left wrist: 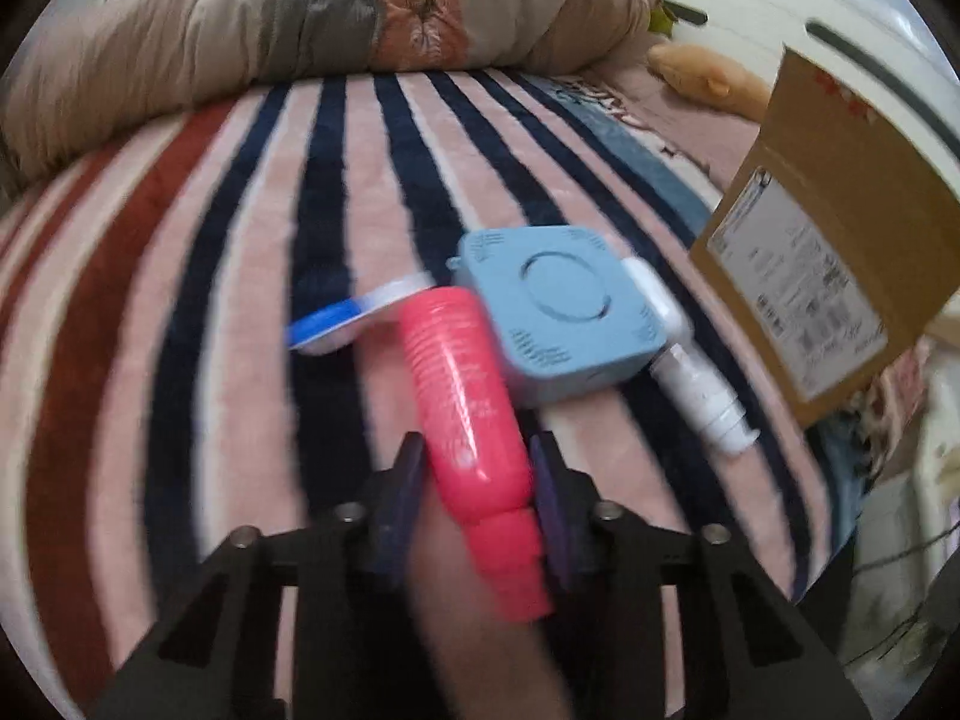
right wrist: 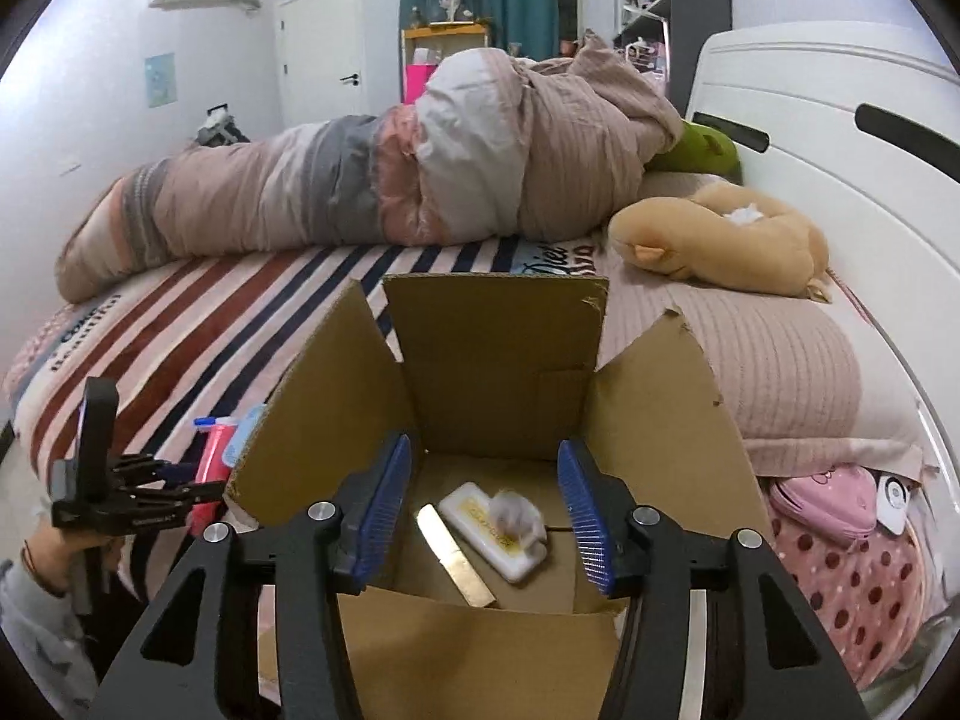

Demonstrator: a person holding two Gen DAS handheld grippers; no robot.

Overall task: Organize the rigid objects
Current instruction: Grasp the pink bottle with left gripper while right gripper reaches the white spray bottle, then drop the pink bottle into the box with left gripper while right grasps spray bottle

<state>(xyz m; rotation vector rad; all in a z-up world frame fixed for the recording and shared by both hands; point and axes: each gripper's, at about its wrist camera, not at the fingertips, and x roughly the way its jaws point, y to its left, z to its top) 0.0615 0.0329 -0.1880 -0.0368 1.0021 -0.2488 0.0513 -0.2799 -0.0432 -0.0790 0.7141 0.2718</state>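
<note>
My left gripper (left wrist: 477, 456) is shut on a pink ribbed bottle (left wrist: 465, 384) and holds it just above the striped blanket (left wrist: 240, 240). Beyond it lie a light blue square case (left wrist: 564, 312), a white pump bottle (left wrist: 699, 390) and a blue-and-white item (left wrist: 354, 318). My right gripper (right wrist: 483, 480) is open and empty over the open cardboard box (right wrist: 498, 360). In the box lie a white bar with a yellow label (right wrist: 498, 525) and a gold strip (right wrist: 456, 555). The left gripper (right wrist: 174, 489) with the pink bottle (right wrist: 210, 474) shows left of the box.
A rolled quilt (right wrist: 384, 180) lies across the far side of the bed. A tan plush toy (right wrist: 720, 246) and a pillow (right wrist: 774, 372) sit right of the box by the white headboard (right wrist: 840, 150). The box flap (left wrist: 840, 228) stands at the right in the left wrist view.
</note>
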